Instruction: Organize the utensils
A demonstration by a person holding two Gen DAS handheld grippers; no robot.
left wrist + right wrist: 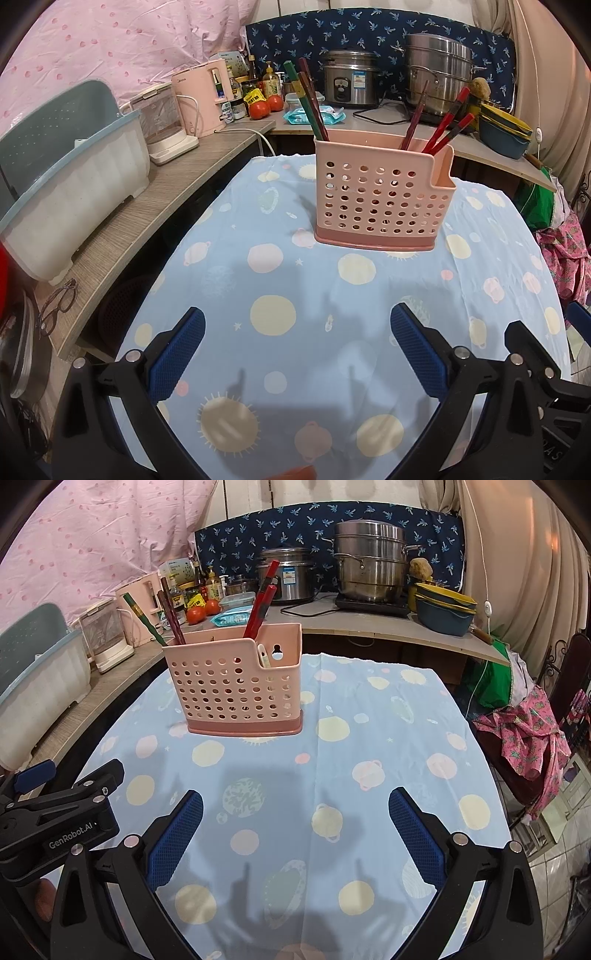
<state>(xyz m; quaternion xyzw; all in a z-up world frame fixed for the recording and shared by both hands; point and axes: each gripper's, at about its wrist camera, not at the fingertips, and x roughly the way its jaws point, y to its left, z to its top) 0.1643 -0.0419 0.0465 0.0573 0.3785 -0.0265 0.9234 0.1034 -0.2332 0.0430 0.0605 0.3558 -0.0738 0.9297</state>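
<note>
Both pairs of fingers are spread wide and hold nothing: the left gripper and the right gripper hover side by side above the near part of the worktop, which is covered by a blue planet-print cloth.

The pink perforated utensil holder stands upright toward the far side of the cloth, well apart from both grippers. In it lean the green chopsticks, dark brown ones and the red chopsticks; a pale spoon handle sits in the lower side compartment. No loose utensil shows on the cloth.

The biggest risk, I judge, is tipping the holder: it looks light and top-heavy with long sticks leaning outward, so a sideways nudge could topple it. Next, the loose cloth could drag and shift it. Lastly, thin chopsticks may slip or splay if pinched off-centre.
</note>
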